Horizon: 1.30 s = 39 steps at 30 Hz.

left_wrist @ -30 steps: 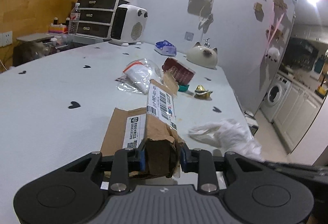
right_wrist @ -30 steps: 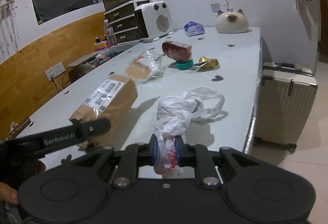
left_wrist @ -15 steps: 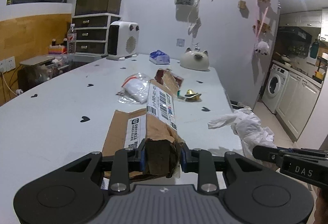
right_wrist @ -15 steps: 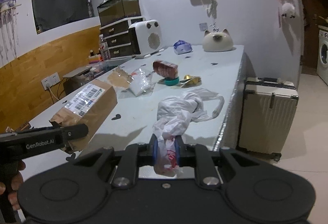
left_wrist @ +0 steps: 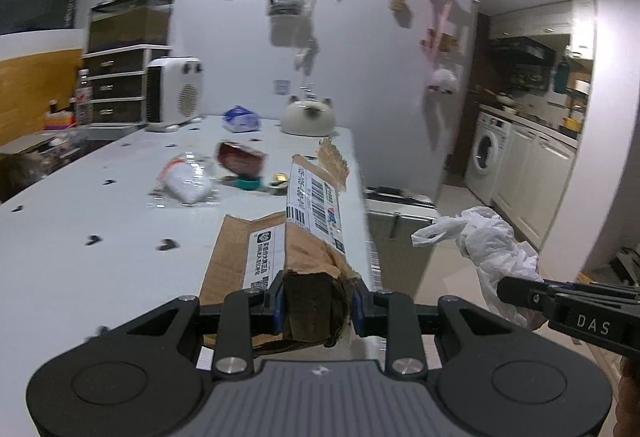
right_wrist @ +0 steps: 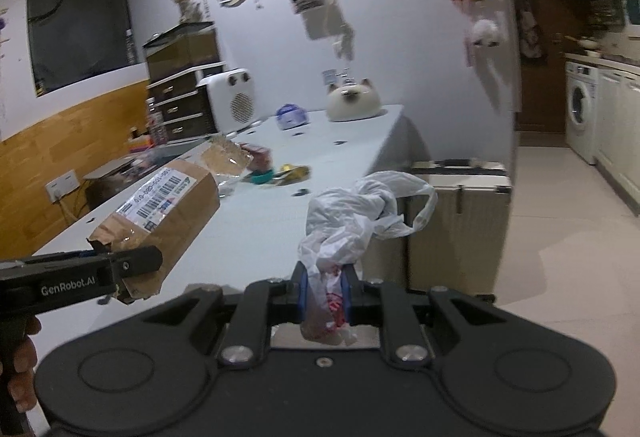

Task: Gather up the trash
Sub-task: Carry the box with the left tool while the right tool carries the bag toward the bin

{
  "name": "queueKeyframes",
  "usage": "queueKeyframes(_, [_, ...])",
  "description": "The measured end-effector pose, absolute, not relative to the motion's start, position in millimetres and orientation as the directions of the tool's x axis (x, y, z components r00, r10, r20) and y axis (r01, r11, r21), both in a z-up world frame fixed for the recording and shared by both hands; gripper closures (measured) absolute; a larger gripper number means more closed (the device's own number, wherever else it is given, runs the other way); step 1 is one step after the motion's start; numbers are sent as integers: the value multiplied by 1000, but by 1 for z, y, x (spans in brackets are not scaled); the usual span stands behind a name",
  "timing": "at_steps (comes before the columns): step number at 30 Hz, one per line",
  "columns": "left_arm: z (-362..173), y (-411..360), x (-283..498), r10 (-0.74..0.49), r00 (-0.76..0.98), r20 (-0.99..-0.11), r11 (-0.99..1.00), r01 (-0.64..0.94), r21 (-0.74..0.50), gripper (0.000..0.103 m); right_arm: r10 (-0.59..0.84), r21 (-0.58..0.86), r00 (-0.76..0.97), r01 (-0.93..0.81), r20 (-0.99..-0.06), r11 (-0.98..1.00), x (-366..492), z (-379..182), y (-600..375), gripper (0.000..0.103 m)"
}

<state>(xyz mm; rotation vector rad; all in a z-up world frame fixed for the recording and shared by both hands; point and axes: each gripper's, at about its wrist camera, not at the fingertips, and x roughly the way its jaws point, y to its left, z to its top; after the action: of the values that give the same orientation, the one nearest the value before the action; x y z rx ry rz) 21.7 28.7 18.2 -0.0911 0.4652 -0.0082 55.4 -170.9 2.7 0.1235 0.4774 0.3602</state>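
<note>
My left gripper (left_wrist: 319, 303) is shut on a torn brown cardboard box (left_wrist: 304, 237) with shipping labels and holds it in the air over the table's right edge. The box also shows in the right wrist view (right_wrist: 160, 213). My right gripper (right_wrist: 325, 291) is shut on a crumpled white plastic bag (right_wrist: 360, 213), lifted clear of the table. The bag also shows at the right of the left wrist view (left_wrist: 492, 249). More trash lies on the white table (left_wrist: 80, 221): a clear plastic packet (left_wrist: 188, 183), a red wrapper (left_wrist: 240, 157), a teal lid (left_wrist: 248, 183) and a gold wrapper (right_wrist: 296, 171).
A white heater (left_wrist: 174, 93), a drawer unit (left_wrist: 116, 85), a blue tissue pack (left_wrist: 242, 119) and a cat-shaped ornament (left_wrist: 308, 115) stand at the table's far end. A beige suitcase (right_wrist: 456, 221) stands by the table's right edge. A washing machine (left_wrist: 486, 157) is beyond, on tiled floor.
Both grippers have lifted and swung right, carrying the box and the bag off the table toward its right edge. The views now show more of the floor and kitchen.
</note>
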Motion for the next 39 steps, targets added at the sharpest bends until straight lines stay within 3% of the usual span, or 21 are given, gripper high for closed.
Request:
queueKeyframes(18, [-28, -98, 36, -214, 825, -523, 977, 192, -98, 71, 186, 200, 850, -97, -493, 975, 28, -41, -287, 86])
queueKeyframes(32, [-126, -174, 102, -284, 641, -713, 956, 250, -156, 71, 138, 254, 766, 34, -628, 967, 59, -125, -345, 86])
queueKeyframes(39, [-193, -192, 156, -253, 527, -811, 962, 224, -155, 71, 137, 270, 693, 86, -707, 959, 90, -179, -368, 86])
